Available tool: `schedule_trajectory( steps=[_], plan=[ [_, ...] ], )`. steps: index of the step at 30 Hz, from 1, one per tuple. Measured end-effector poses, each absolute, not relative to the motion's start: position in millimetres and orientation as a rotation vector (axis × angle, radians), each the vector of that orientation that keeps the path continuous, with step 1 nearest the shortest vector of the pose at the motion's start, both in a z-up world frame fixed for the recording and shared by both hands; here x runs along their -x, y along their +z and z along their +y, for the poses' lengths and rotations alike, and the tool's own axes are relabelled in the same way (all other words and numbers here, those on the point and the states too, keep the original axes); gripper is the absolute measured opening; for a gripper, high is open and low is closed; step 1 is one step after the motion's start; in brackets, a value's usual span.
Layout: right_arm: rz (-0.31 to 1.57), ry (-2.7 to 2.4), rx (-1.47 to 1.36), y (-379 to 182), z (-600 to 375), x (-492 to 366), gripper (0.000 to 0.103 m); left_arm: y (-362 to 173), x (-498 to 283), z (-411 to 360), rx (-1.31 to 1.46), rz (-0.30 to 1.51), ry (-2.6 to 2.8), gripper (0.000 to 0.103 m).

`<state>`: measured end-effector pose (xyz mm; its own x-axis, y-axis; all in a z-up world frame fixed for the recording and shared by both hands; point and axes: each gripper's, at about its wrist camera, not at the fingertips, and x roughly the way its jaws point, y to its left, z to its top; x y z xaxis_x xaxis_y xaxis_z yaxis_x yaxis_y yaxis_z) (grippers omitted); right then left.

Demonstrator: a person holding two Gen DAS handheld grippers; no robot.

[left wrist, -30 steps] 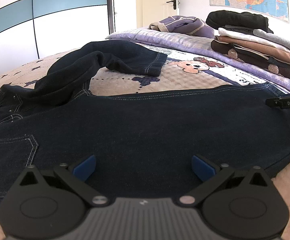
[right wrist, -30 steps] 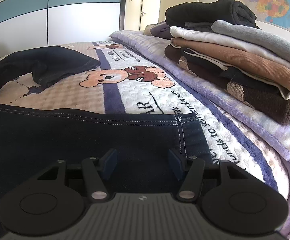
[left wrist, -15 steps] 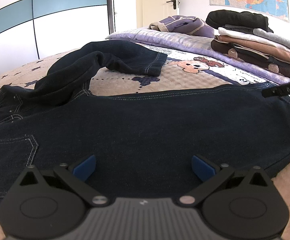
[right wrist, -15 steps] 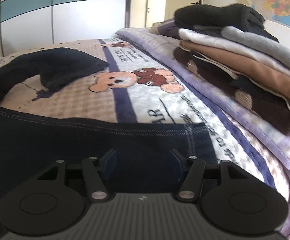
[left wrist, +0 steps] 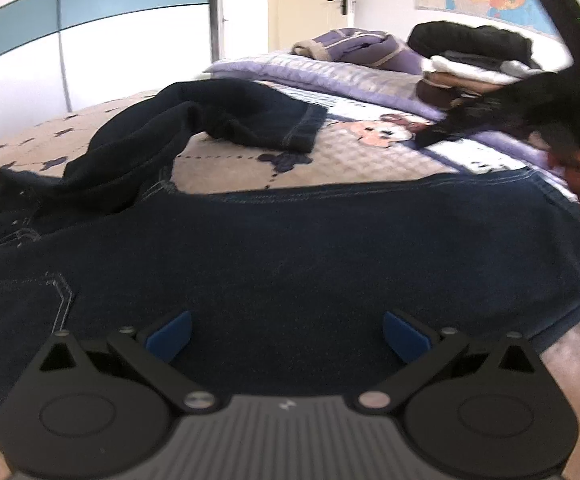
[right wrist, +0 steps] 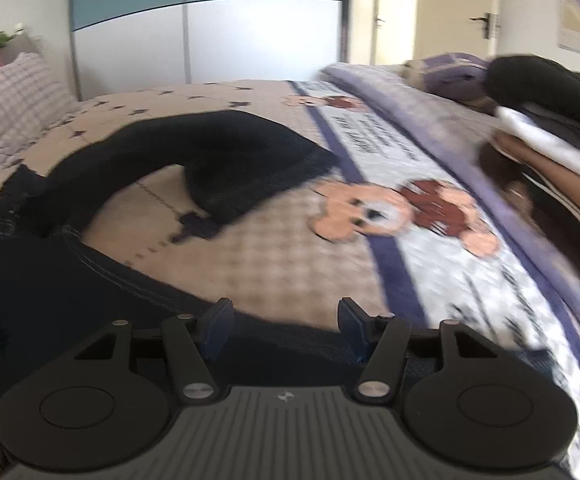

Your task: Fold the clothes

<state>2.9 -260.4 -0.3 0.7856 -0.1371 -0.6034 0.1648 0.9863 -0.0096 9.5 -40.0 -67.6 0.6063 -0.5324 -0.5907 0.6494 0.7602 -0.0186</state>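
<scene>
Dark blue jeans (left wrist: 290,248) lie spread on the bed. One leg runs flat across the front, the other leg (left wrist: 225,120) bends away toward the back. My left gripper (left wrist: 287,336) is open and empty, low over the flat leg near the back pocket (left wrist: 21,304). My right gripper (right wrist: 285,326) is open and empty, above the upper edge of the flat leg (right wrist: 129,280). It appears blurred and raised at the right of the left wrist view (left wrist: 530,100). The bent leg (right wrist: 225,160) lies ahead of it.
The bed has a quilt with a bear print (right wrist: 390,216). A stack of folded clothes (right wrist: 550,128) sits at the right side of the bed. A purple garment (left wrist: 354,46) lies at the far end. A checked pillow (right wrist: 5,108) is at the left.
My right gripper has lifted off the hem of the flat leg and swung left, now facing the bent leg. My left gripper has stayed in place, open.
</scene>
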Motion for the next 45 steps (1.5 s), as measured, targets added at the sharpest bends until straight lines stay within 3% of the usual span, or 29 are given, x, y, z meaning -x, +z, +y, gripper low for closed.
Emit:
schedule_trajectory(
  steps=[10, 26, 27, 30, 31, 45],
  plan=[
    [0.667, -0.062, 0.030, 11.2, -234.3, -76.5, 0.060, -46.8, -50.9, -1.1, -0.106, 0.637, -0.486, 0.103],
    [0.756, -0.058, 0.283, -42.3, -206.5, -177.6, 0.052, -54.7, -93.0, 39.3, 0.028, 0.736, -0.326, 0.103],
    [0.747, -0.070, 0.304, -43.4, -206.0, -180.8, 0.048, -54.7, -94.1, 40.0, 0.030, 0.736, -0.323, 0.103],
    [0.734, -0.063, 0.343, -39.2, -202.8, -181.9, 0.021, -53.8, -98.2, 42.5, 0.044, 0.737, -0.317, 0.103],
    [0.715, -0.075, 0.373, -35.0, -199.3, -178.4, 0.017, -53.3, -99.8, 43.7, 0.051, 0.738, -0.316, 0.103],
    [0.595, -0.255, 0.454, 59.1, -276.1, -96.5, 0.012, -46.7, -100.9, 61.9, 0.114, 0.731, -0.285, 0.103]
  ],
)
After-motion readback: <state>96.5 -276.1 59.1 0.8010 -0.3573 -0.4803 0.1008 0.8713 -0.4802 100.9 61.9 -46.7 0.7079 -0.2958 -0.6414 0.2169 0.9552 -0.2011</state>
